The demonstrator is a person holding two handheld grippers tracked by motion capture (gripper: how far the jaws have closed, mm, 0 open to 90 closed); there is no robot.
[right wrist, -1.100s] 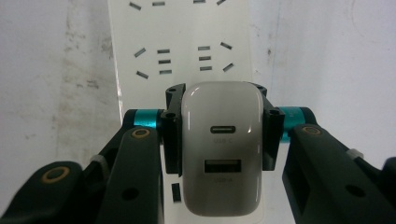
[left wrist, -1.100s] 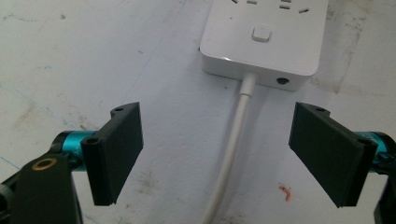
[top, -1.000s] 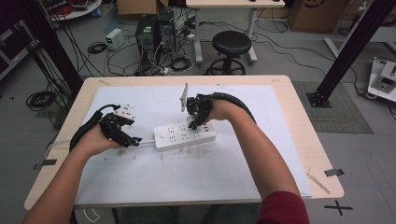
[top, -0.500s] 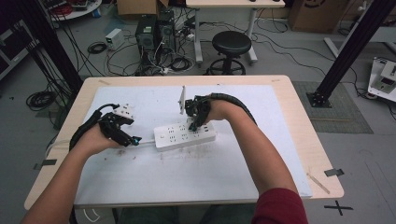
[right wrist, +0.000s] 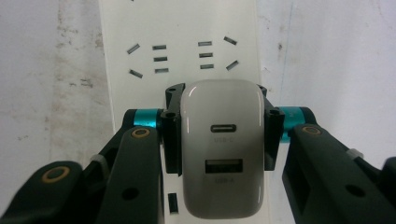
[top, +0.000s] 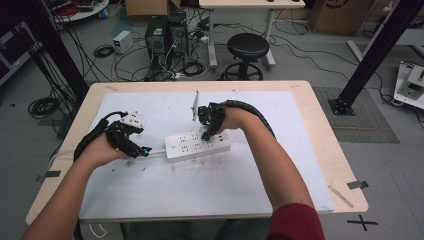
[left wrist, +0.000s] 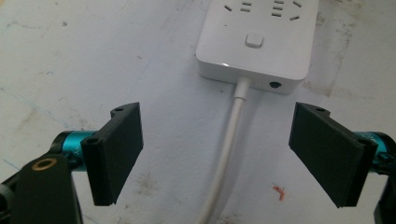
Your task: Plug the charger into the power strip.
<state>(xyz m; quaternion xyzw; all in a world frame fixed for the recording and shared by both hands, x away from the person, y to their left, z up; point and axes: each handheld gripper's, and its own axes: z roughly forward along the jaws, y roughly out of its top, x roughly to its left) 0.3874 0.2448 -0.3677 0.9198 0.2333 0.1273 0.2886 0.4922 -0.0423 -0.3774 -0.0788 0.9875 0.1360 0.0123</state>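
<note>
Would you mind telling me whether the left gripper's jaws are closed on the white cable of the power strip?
No, the left gripper has its jaws standing wide apart on either side of the white cable, touching neither it nor the white plastic power strip.

A wooden desk (top: 320,115) carries a stained white mat (top: 200,185); on the mat lies a white power strip (top: 192,146), its cable (left wrist: 224,154) trailing, seemingly leftward.

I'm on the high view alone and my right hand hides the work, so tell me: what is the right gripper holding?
Observer: The right gripper is shut on a white charger, clamped by its two sides.
Operator: Which ports does it have?
Observer: Two on its face, a small oval one above a wider rectangular one.
Operator: And the left gripper?
Observer: The left gripper is open, its jaws either side of the power strip's cable, not touching it.
</note>
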